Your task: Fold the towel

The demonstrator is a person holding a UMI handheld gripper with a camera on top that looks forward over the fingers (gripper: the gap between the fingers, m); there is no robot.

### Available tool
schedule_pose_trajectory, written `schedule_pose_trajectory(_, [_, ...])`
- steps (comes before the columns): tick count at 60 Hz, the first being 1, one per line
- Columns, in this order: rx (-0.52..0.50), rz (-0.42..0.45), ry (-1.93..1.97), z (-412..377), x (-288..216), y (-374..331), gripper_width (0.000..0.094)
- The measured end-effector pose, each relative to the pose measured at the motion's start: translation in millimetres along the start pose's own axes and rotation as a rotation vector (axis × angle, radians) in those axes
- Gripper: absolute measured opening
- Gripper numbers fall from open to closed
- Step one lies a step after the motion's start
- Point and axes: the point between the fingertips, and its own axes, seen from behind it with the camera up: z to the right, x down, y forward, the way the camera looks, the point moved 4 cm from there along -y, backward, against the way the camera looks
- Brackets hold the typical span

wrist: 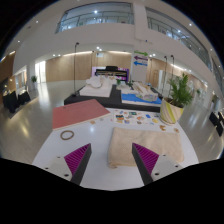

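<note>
Tool [112, 160] open above towel [143, 143] on table [70, 150].

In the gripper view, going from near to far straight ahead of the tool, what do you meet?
The open tool with its magenta pads → the flat beige towel on the white table, lying just ahead of and between the fingers → small items along the table's far edge, too small to identify → grey seating across the hall.

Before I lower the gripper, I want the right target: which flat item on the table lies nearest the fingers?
The beige towel, lying just ahead of the open gripper. The pink sheet lies farther back.
</note>
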Motion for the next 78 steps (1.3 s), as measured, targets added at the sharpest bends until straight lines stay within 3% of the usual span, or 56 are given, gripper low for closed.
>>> schedule_pose_trajectory(16, [0.043,-0.065,-0.022,6,31,122,0.0852])
schedule_pose_trajectory(28, [0.049,-0.138,-0.008,12,51,161,0.0807])
schedule_pose_trajectory(32, [0.028,-0.14,-0.002,9,52,162,0.0695])
schedule_pose_trajectory(38, [0.144,-0.155,-0.038,33,51,164,0.0056])
schedule_pose_trajectory(40, [0.132,-0.159,-0.01,31,51,164,0.003])
schedule_pose_trajectory(49, [0.077,-0.192,0.04,37,38,154,0.0009])
schedule_pose_trajectory(57, [0.078,-0.109,0.074,82,-13,118,0.0008])
schedule_pose_trajectory(64, [0.154,-0.057,0.071,162,-42,83,0.0008])
schedule_pose_trajectory(78, [0.288,-0.107,0.028,312,5,78,0.0027])
